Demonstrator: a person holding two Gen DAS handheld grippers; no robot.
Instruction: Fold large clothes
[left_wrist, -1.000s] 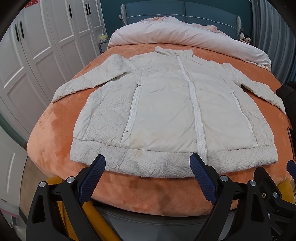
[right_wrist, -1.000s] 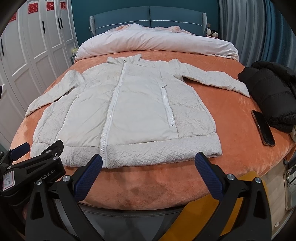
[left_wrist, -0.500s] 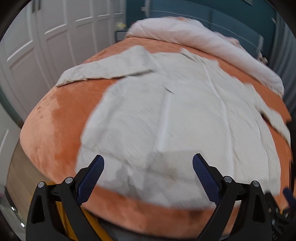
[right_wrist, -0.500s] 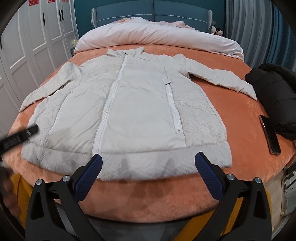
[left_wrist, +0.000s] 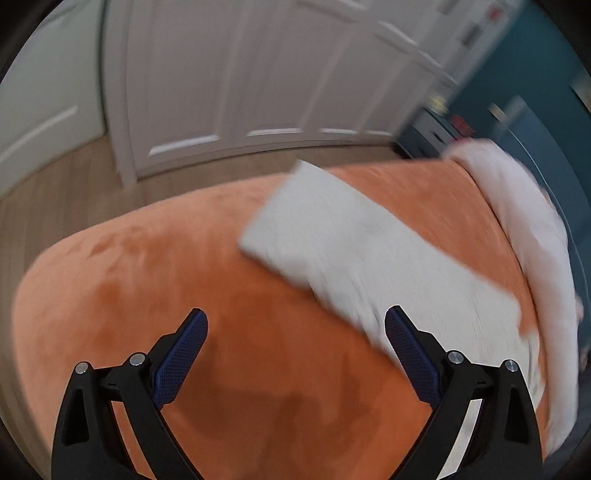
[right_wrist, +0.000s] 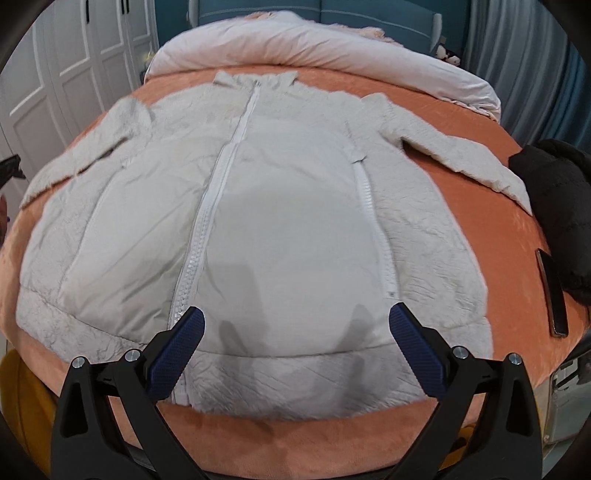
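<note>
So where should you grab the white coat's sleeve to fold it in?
Probably at the cuff end of the white coat's sleeve, coming from the bed's side edge. The sleeve lies flat and stretched out on the orange blanket, apart from the body, so its end is free to pinch. The left gripper is open over it.

White jacket (right_wrist: 280, 221), quilted, lies flat & face-up on orange bed cover, collar toward pillow end, hem toward foot end. Front zip closed, runs collar to hem; 2nd zip line on pic-right front panel. Smooth centre panels, crinkled texture on sides, hem band & sleeves. Both sleeves spread out diagonally to either side. In left wrist view only one sleeve (left_wrist: 354, 251) shows, blurred, cuff end near bed edge.
</note>
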